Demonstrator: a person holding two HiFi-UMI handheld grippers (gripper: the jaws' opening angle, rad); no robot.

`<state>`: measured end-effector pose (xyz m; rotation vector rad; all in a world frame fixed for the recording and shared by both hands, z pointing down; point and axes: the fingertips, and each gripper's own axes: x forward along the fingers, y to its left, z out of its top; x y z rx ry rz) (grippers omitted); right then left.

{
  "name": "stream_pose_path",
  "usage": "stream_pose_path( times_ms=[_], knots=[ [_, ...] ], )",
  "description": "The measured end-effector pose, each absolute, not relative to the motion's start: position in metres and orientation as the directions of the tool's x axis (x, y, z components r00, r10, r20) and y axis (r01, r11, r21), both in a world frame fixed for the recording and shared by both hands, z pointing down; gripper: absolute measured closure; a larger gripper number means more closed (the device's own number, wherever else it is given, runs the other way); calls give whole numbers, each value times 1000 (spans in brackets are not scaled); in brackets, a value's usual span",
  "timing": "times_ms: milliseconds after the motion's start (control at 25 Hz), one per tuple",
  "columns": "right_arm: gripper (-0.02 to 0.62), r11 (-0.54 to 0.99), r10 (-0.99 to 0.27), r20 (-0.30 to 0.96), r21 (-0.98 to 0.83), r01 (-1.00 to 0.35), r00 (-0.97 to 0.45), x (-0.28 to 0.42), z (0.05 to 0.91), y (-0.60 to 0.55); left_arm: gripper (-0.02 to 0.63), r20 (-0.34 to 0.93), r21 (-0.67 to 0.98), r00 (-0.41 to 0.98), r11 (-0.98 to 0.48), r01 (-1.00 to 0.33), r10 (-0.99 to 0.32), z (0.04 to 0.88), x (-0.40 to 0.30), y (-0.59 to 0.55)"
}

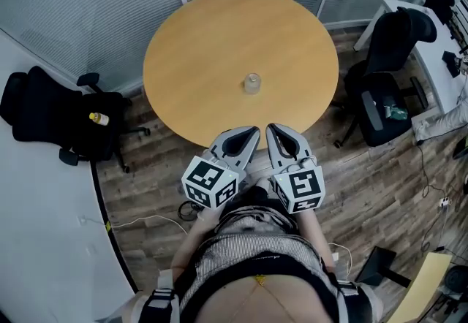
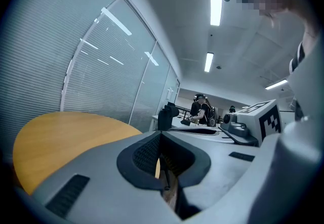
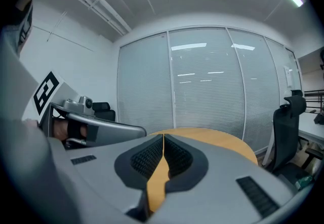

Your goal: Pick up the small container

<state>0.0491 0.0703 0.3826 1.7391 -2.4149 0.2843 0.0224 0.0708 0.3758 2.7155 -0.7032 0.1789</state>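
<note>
Sitting mid-frame on the round wooden surface (image 1: 197, 36), the small clear container (image 1: 252, 82) stands apart from the left gripper (image 1: 248, 133) and right gripper (image 1: 275, 130) below it, whose jaws are together and empty.

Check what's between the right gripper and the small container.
Only bare tabletop: in the head view nothing sits between the right gripper and the small container.

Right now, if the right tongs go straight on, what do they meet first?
Probably the small container: in the head view the right tongs aim roughly at it across the table. The right gripper view doesn't show it, so I'm unsure.
</note>
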Motion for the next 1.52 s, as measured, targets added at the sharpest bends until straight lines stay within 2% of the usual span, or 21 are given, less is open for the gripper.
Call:
stream_pose_path(
  times_ms=[640, 1520],
  knots=[
    [575, 374, -891, 242, -87, -923, -384, 62, 391, 64, 601, 219, 299, 829, -774, -558, -514, 385, 31, 66],
    [575, 324, -914, 245, -43, -945, -324, 47, 386, -16, 601, 184, 303, 873, -819, -488, -452, 378, 22, -18]
  ],
)
